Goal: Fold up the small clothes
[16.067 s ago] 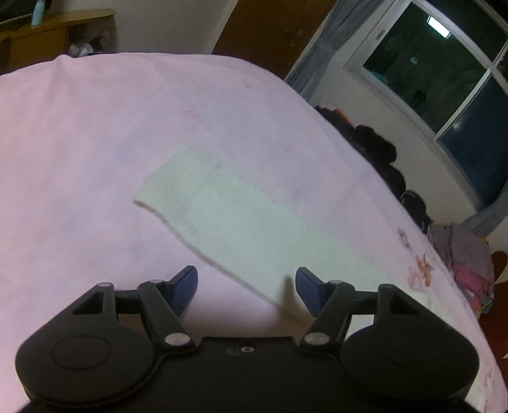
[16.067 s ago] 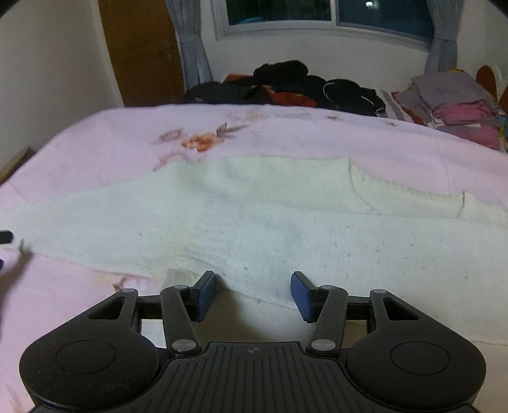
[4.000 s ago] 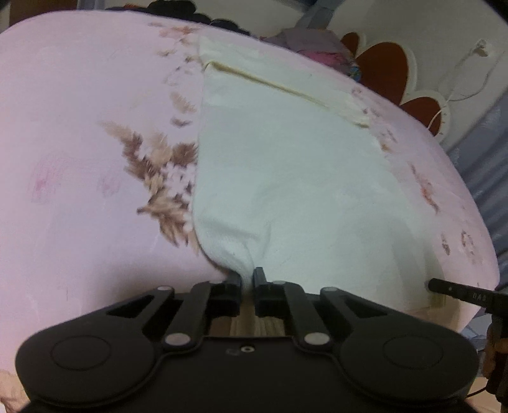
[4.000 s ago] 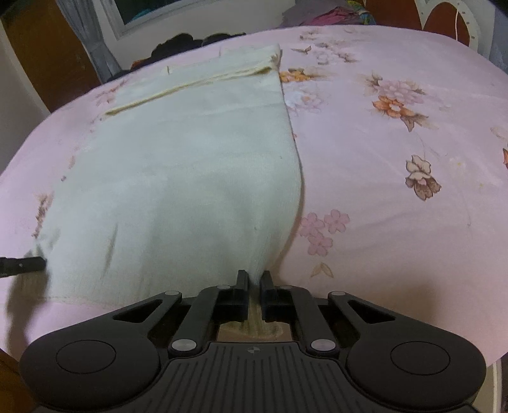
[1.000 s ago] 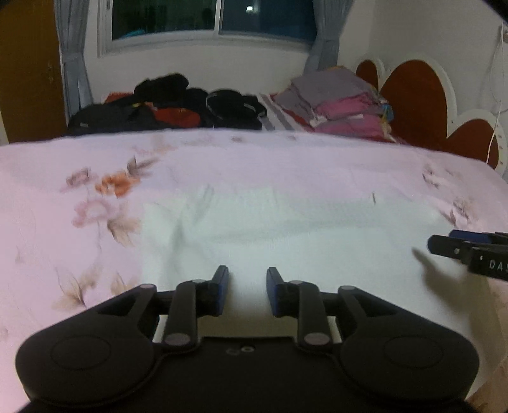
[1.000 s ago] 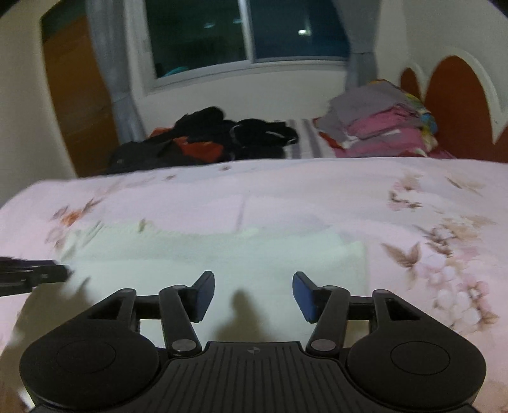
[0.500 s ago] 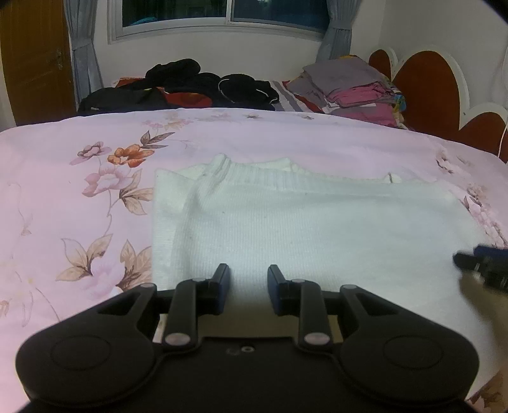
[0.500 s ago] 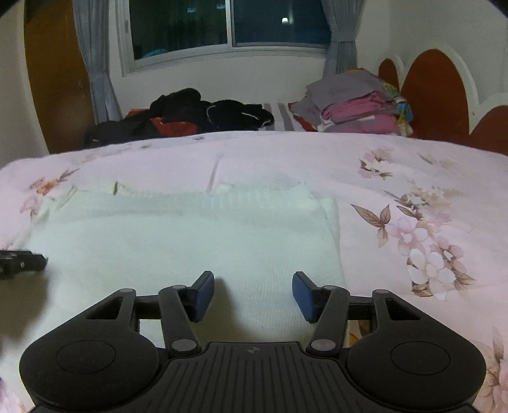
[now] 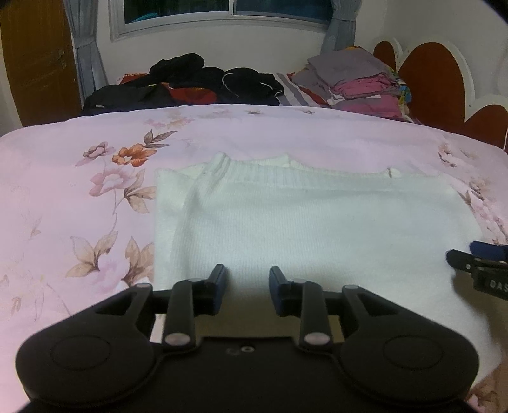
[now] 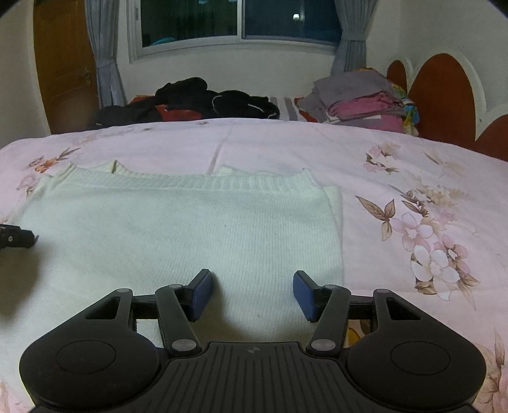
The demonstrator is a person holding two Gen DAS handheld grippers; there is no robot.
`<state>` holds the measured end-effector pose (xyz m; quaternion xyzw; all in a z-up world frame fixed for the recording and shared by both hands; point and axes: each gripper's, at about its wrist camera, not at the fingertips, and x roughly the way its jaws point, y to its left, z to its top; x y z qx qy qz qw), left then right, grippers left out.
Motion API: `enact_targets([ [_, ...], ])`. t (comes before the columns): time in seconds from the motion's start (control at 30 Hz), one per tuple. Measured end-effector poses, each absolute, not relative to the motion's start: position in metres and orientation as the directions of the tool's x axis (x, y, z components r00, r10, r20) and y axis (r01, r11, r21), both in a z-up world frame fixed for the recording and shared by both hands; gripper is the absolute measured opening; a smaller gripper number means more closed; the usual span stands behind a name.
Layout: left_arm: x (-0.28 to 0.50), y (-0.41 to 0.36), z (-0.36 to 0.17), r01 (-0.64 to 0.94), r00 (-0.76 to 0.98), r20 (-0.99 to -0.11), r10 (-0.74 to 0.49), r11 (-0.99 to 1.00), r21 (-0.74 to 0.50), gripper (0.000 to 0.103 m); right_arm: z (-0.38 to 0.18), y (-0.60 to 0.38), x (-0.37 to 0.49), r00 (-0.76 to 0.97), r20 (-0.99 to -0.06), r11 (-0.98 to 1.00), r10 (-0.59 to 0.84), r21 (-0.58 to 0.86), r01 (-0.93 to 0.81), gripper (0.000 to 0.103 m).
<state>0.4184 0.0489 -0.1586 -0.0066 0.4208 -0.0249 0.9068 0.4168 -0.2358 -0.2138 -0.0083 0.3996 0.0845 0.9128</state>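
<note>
Both grippers, left [image 9: 244,279] opening and right [image 10: 252,287] wide, empty above sweater [image 10: 190,228]; sweater's right edge shows in right view only.

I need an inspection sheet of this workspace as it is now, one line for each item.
Surface: pink floral bedsheet, flat.
Job's things: white knitted sweater, folded into a rectangle, ribbed hem at the far edge.
Clutter: dark clothes heap; folded grey and pink clothes stack, both at the far side.
Grippers: left claw open, has just been opening, nothing between; right claw open, empty.
Cables: nothing seen.
Surroundings: window, grey curtains, wooden door, red headboard.
</note>
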Motion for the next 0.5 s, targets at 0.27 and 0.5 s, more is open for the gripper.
enact_targets([
  [0.27, 0.411, 0.055, -0.16, 0.041, 0.647, -0.761, -0.052, 0.999, -0.033, 0.038, -0.206, -0.23, 0.408, 0.69, -0.71, 0.989, 0.142, 0.07, -0.132, 0.056],
  [0.5, 0.384, 0.072, -0.159, 0.047, 0.651, -0.755, -0.081, 0.997, -0.067, 0.037, -0.195, -0.231, 0.389, 0.693, -0.711, 0.992, 0.118, 0.051, -0.117, 0.056],
])
